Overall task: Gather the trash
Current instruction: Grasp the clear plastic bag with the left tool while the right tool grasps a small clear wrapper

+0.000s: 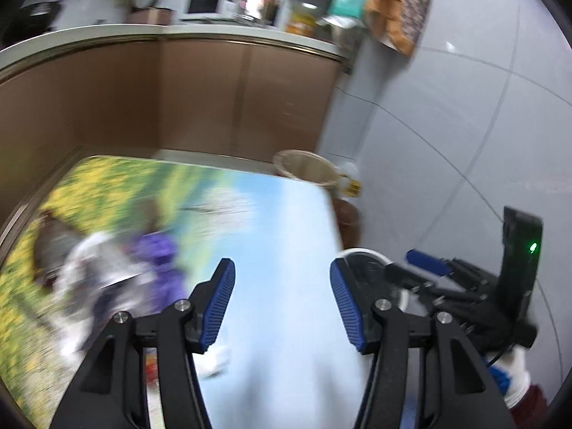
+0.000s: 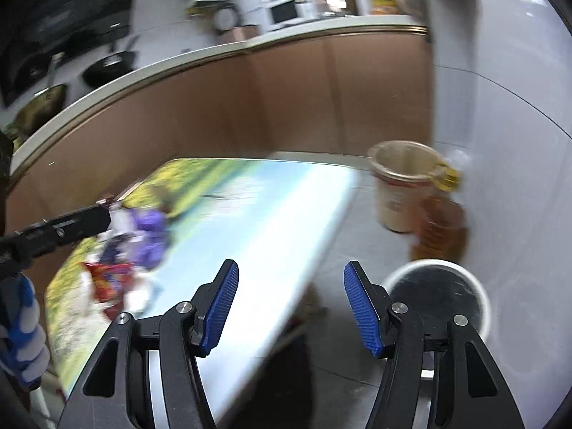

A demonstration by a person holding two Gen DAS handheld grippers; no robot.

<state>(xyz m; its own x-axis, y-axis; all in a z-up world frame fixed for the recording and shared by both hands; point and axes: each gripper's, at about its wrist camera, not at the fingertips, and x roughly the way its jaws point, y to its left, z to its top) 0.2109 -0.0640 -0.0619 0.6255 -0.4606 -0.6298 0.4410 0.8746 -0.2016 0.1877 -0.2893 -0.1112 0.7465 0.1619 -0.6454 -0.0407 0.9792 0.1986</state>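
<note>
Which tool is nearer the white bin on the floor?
Right. The right tool hangs open beside the white bin; the left tool is open over the table, farther away.

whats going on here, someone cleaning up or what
A person holds a gripper in each hand over a table with a landscape-print cover. The left gripper and right gripper are both open and empty. A blurred pile of wrappers lies on the table. A white bin lined in black stands on the floor beside the table.

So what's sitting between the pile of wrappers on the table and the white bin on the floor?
Only bare tablecloth lies between the wrappers and the bin, seen from the right wrist.
</note>
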